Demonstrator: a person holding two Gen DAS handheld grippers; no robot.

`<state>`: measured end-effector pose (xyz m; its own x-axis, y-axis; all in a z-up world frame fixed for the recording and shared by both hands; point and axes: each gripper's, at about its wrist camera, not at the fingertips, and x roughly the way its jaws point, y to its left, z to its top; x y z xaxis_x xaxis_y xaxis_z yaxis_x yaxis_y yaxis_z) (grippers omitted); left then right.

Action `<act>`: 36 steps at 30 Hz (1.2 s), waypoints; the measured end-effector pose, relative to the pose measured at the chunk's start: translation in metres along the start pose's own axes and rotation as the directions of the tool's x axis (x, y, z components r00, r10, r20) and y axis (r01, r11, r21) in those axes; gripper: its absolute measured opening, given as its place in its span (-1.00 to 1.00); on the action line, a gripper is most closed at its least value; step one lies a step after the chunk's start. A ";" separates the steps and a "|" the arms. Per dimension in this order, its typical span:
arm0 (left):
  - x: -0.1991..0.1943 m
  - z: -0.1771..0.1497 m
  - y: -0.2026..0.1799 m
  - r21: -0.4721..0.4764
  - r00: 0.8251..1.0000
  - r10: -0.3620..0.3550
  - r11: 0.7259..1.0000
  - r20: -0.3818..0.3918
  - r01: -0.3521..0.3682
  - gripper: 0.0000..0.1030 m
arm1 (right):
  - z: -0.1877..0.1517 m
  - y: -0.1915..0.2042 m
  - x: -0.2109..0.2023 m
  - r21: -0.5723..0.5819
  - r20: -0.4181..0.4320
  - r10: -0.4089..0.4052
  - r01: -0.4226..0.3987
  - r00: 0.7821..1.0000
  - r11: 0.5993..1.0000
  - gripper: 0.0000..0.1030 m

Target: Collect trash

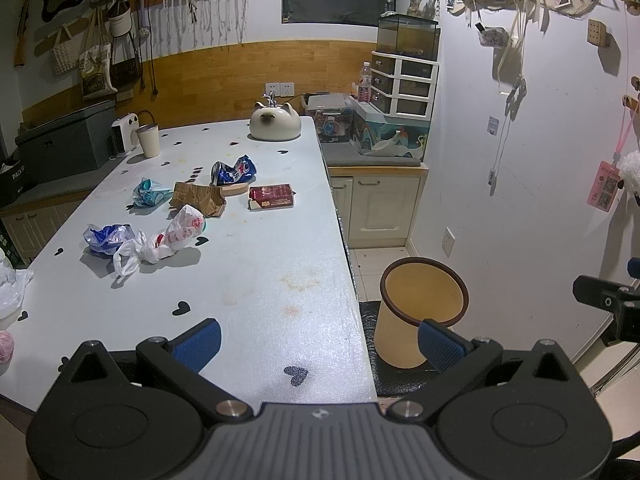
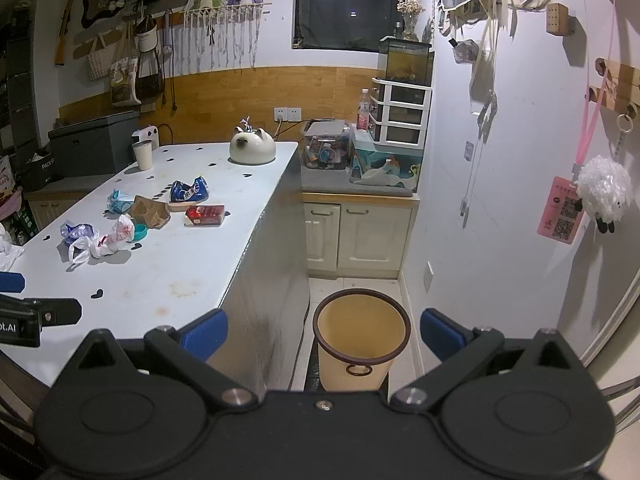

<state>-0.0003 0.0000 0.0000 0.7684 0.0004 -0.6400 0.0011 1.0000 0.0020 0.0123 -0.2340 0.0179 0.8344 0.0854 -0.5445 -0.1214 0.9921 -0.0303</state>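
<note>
Table (image 1: pixel 260 280) holds crumpled trash — crushed can (image 1: pixel 234 171).

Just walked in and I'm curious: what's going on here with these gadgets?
A person holds two hand-held grippers, the left hand-held gripper and the right hand-held gripper, both open and empty. Trash lies untouched on the white table: a crushed blue can, a red carton, crumpled bags. The yellow bin on the floor looks empty.

The teal cap (image 2: pixel 140 233) is half hidden behind the white bag (image 2: pixel 116 236).
</note>
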 end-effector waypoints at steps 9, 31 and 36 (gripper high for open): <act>0.000 0.000 0.000 0.003 1.000 0.000 1.000 0.001 0.000 1.00 | -0.001 0.001 -0.001 0.000 0.001 0.000 0.000 1.000 1.000 1.00; -0.002 0.001 0.000 0.005 1.000 -0.001 1.000 0.005 0.001 1.00 | 0.000 0.000 -0.003 -0.001 0.003 0.001 -0.001 1.000 1.000 1.00; 0.000 0.002 -0.003 0.007 1.000 0.005 1.000 0.010 -0.005 1.00 | 0.000 0.004 -0.004 -0.001 0.009 0.002 -0.002 1.000 1.000 1.00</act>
<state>0.0009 -0.0034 0.0022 0.7750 0.0054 -0.6320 0.0017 0.9999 0.0105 0.0090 -0.2307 0.0202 0.8391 0.0883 -0.5368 -0.1238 0.9918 -0.0305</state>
